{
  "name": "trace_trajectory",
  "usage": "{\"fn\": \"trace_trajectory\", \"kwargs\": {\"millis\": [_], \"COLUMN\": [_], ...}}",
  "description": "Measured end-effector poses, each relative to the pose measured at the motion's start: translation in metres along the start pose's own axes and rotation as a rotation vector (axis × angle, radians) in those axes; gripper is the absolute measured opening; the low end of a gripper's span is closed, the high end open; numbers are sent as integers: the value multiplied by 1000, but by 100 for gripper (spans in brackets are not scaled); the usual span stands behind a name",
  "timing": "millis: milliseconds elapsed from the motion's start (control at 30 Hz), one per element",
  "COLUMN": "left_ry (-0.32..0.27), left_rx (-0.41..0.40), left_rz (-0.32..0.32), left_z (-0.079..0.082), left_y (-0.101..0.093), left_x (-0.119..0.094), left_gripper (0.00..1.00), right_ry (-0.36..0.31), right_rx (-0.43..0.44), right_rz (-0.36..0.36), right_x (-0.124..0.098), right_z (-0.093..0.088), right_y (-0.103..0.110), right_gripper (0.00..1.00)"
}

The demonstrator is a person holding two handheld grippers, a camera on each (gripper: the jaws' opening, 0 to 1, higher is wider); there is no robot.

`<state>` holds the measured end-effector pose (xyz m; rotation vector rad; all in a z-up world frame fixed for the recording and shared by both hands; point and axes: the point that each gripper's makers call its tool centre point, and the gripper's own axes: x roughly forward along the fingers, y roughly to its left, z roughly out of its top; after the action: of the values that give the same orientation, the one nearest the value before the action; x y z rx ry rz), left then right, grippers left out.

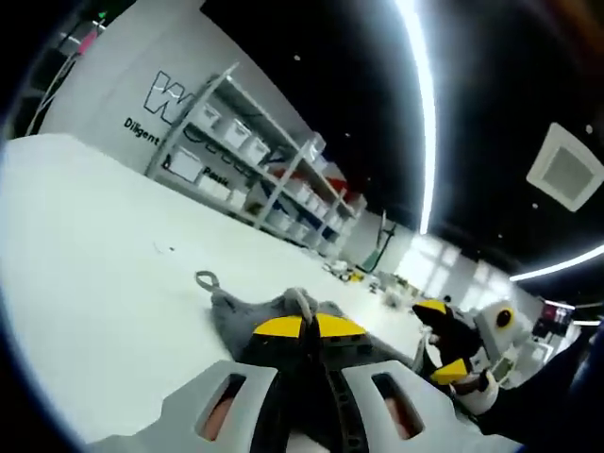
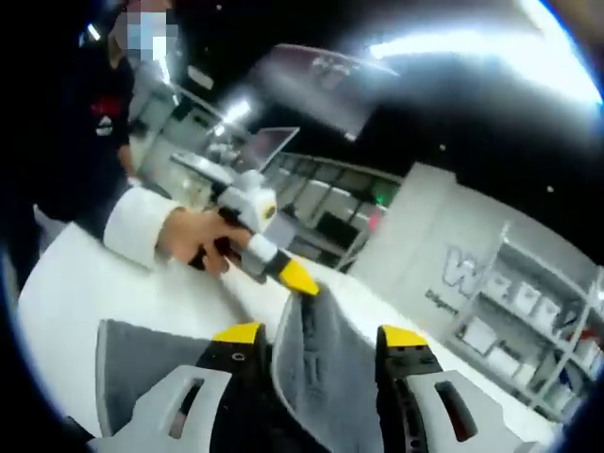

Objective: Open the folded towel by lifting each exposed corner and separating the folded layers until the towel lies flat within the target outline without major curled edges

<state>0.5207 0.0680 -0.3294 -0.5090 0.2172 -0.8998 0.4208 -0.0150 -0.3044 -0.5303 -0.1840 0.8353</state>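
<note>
A grey towel (image 1: 236, 316) lies bunched on the white table (image 1: 94, 255), its hanging loop (image 1: 206, 279) lying flat on the tabletop. My left gripper (image 1: 308, 327) is shut on a raised fold of it, yellow tips nearly touching. In the right gripper view a hand holds that left gripper (image 2: 300, 276), pinching the towel's lifted top edge. The towel (image 2: 321, 368) rises as a standing fold between the spread jaws of my right gripper (image 2: 321, 335); they stand apart on either side of the cloth. The right gripper (image 1: 444, 340) also enters the left gripper view from the right, jaws apart.
Shelving with white bins (image 1: 245, 160) stands beyond the table's far edge. A person with a white sleeve (image 2: 132, 226) stands at the table. A wide bare stretch of tabletop lies past the towel.
</note>
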Motion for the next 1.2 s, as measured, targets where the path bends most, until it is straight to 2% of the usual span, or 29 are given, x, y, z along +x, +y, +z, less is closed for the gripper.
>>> {"fn": "trace_trajectory", "kwargs": {"millis": [67,167,267,367,433,467,600,667,767,967,1200], "left_ry": [-1,-5,-3,-8,-10,-11,-6,-5,-6,-3,-2], "left_rx": [16,20,-4,1,0,1,4,9,12,33,49], "left_rz": [12,19,1,8,10,13,20,24,24,31,41], "left_z": [2,1,2,4,5,5,3,2,2,3,4], "left_y": [4,2,2,6,8,9,11,11,10,10,13], "left_x": [1,-4,-5,-5,-6,-6,-6,-6,-7,-8,-8], "left_gripper": [2,2,2,2,2,2,2,2,2,2,2], "right_ry": [5,17,18,-14,3,-5,38,43,37,61,40], "right_rx": [29,152,226,256,266,261,314,377,417,515,639], "right_rz": [-3,0,-6,-45,-61,-93,-122,-123,-109,-67,-14], "right_x": [-4,-12,-22,-35,-39,-43,-54,-61,-66,-70,-74], "right_z": [-3,-12,-18,-18,-20,-21,-39,-47,-51,-67,-69], "right_y": [-3,-6,-9,-16,-17,-21,-25,-28,-31,-30,-22], "right_gripper": [43,44,46,46,47,49,52,52,47,47,43]}}
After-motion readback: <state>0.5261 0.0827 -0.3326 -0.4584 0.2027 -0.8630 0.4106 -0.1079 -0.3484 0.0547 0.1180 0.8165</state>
